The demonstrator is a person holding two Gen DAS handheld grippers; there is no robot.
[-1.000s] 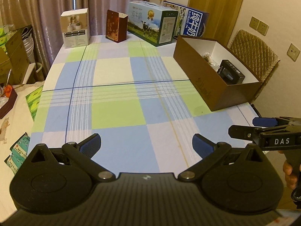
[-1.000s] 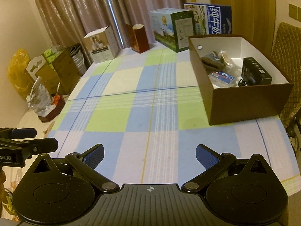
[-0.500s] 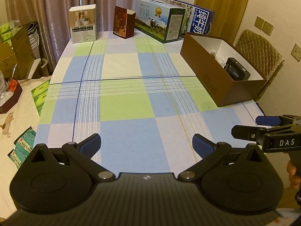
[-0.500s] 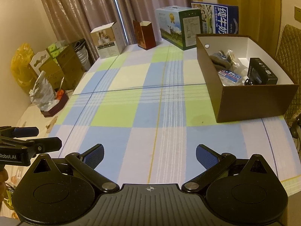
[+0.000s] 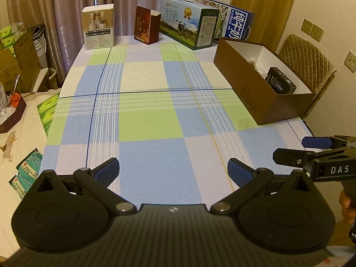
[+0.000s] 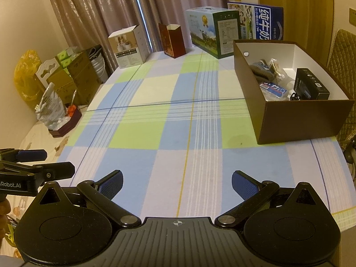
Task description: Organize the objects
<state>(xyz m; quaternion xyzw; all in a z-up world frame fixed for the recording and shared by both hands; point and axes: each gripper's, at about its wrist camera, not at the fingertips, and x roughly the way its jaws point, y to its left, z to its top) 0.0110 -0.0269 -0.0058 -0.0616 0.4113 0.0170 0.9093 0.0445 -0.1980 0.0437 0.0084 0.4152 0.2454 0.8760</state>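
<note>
A brown open box (image 5: 249, 93) (image 6: 296, 120) stands at the right side of the checked tablecloth (image 5: 151, 120). Inside it lie a black carton (image 6: 310, 86) (image 5: 280, 82), a blue-and-white packet (image 6: 272, 88), a dark grey pouch (image 6: 261, 70) and a clear wrapped bundle (image 6: 276, 66). My left gripper (image 5: 173, 171) hangs open over the table's near edge, nothing between its fingers. My right gripper (image 6: 176, 181) is open and empty too, beside it; each shows at the other view's edge (image 5: 311, 153) (image 6: 33, 164).
Along the table's far edge stand a white product box (image 5: 99, 30), a dark red carton (image 5: 146, 27), a green milk case (image 5: 189, 23) and a blue milk case (image 5: 235, 21). A quilted chair (image 5: 307, 62) sits behind the brown box. Cardboard boxes and clutter (image 6: 66, 75) lie left.
Both grippers have drawn back and risen a little, so more of the table and far boxes show. The jaws stay open; nothing on the table moved.
</note>
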